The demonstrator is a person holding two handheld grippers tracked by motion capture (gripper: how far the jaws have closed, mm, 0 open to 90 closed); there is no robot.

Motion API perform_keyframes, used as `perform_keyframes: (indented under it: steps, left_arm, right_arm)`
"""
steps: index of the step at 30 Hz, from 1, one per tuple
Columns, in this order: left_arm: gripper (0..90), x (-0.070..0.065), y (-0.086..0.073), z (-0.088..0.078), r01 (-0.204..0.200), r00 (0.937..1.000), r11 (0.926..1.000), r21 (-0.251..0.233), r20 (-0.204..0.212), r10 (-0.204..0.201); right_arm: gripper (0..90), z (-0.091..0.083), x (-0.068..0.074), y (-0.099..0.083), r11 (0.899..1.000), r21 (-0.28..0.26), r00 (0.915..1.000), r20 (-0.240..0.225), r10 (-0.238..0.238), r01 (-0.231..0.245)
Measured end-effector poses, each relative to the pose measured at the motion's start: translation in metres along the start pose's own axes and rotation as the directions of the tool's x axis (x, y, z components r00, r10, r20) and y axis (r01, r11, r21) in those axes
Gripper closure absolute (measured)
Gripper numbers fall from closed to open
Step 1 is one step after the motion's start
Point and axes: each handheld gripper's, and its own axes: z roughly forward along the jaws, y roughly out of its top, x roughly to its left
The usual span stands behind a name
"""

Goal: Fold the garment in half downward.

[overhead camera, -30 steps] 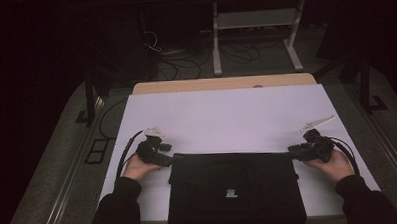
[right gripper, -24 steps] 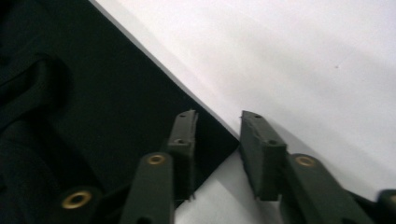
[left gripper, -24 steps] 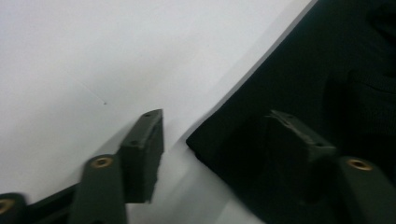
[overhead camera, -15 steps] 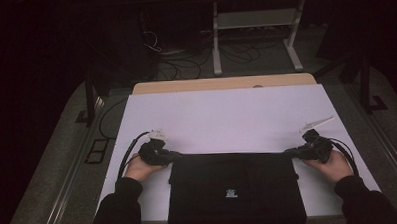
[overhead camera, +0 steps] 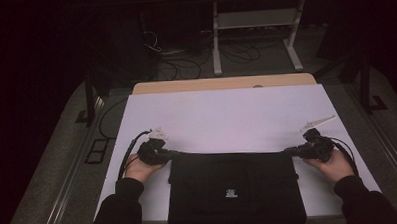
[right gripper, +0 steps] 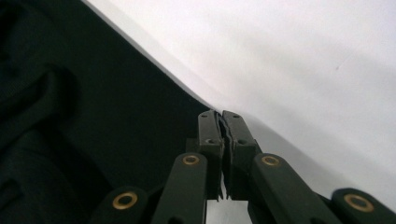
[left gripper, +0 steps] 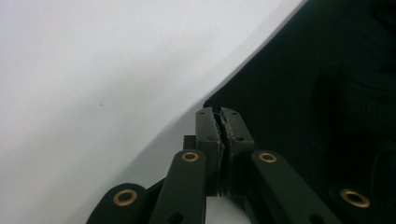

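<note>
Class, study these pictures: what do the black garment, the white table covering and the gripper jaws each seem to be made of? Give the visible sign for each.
Black garment: probably knitted or woven cloth, matt; it shows soft folds and a limp edge.
White table covering: smooth and matt, perhaps paper or a laminated board; the look leaves it open.
Left gripper and right gripper: jaws of black moulded plastic, it seems, with brass-coloured rivets and rough-textured pads.

1 black garment (overhead camera: 232, 188), 2 grippers, 1 white table (overhead camera: 226, 116).

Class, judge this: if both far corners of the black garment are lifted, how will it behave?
The black garment will probably sag between the left hand-held gripper and the right hand-held gripper: it looks like soft folded cloth. It likely drags on the white table cover rather than sliding freely.
</note>
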Motion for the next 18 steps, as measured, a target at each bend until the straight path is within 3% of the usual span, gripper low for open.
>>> perform_keyframes:
  steps: [4, 8, 18]
  left_arm:
    - [86.5, 0.0, 0.002, -0.008, 0.005, 0.9984, 0.9997, -0.026, -0.056, -0.006]
    - [86.7, 0.004, 0.004, -0.02, 0.033, 0.9972, 0.9968, -0.072, -0.065, -0.038]
    - [86.8, 0.012, 0.017, -0.022, 0.011, 0.9912, 0.9992, -0.038, -0.132, -0.016]
  right_arm:
    - [85.8, -0.004, 0.001, 0.004, 1.0, -0.022, 1.0, -0.004, 0.003, -0.003]
    - [86.1, -0.005, 0.001, 0.009, 1.0, -0.026, 1.0, 0.006, -0.006, 0.006]
    - [86.2, -0.011, -0.001, 0.03, 0.998, -0.054, 0.9992, 0.037, -0.011, 0.013]
